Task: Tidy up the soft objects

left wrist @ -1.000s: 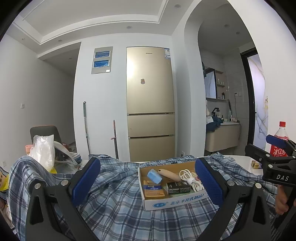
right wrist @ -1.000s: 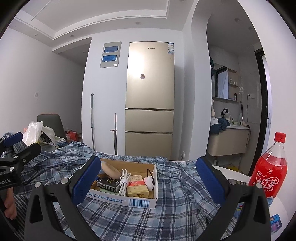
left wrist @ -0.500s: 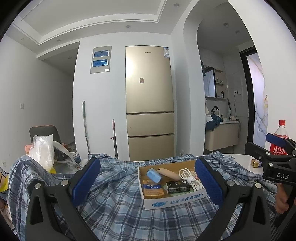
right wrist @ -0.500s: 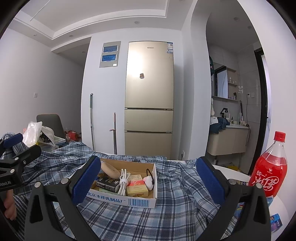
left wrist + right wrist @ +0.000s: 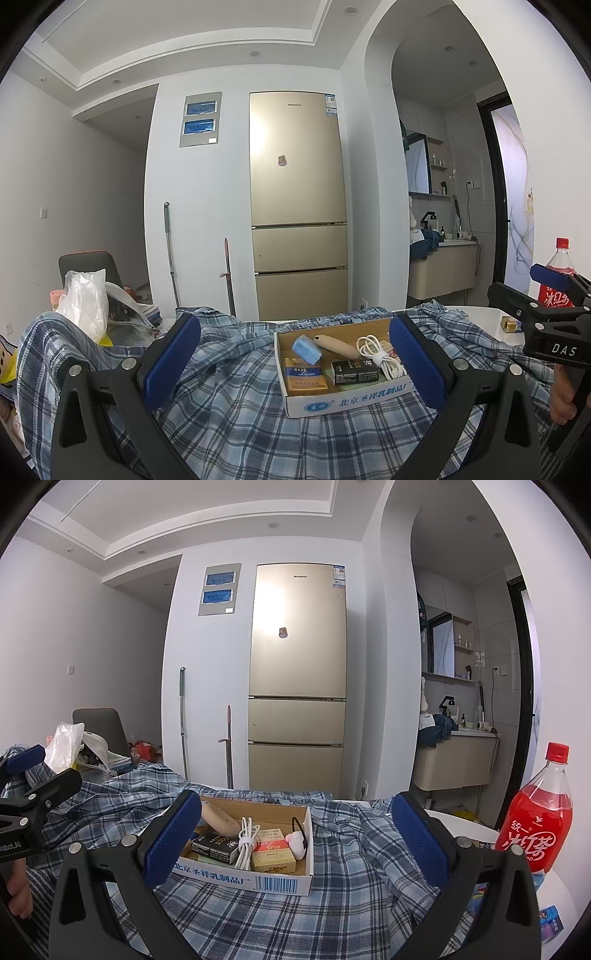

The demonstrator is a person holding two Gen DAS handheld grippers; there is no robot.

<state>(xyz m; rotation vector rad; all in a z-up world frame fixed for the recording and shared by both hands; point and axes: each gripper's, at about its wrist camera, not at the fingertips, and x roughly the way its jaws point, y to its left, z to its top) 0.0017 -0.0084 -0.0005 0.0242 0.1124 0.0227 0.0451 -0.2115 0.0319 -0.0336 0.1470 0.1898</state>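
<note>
A blue plaid shirt [image 5: 240,406] [image 5: 351,904] lies rumpled across the table. On top of it sits a shallow cardboard box [image 5: 347,397] [image 5: 280,880] holding a white cable, small packs and a beige handle. My left gripper [image 5: 295,363] is open above the shirt, its blue pads on either side of the box's near end, holding nothing. My right gripper [image 5: 295,843] is also open and empty, hovering over the shirt with the box at its left pad. Each gripper shows at the edge of the other's view.
A red soda bottle [image 5: 535,819] stands on the white table [image 5: 469,823] at the right, with small packets near it. A white plastic bag [image 5: 85,302] and a chair [image 5: 88,264] are at the left. A gold fridge [image 5: 299,206] stands behind.
Both views have barely shifted; the grippers stay open and the shirt and box lie as before.
</note>
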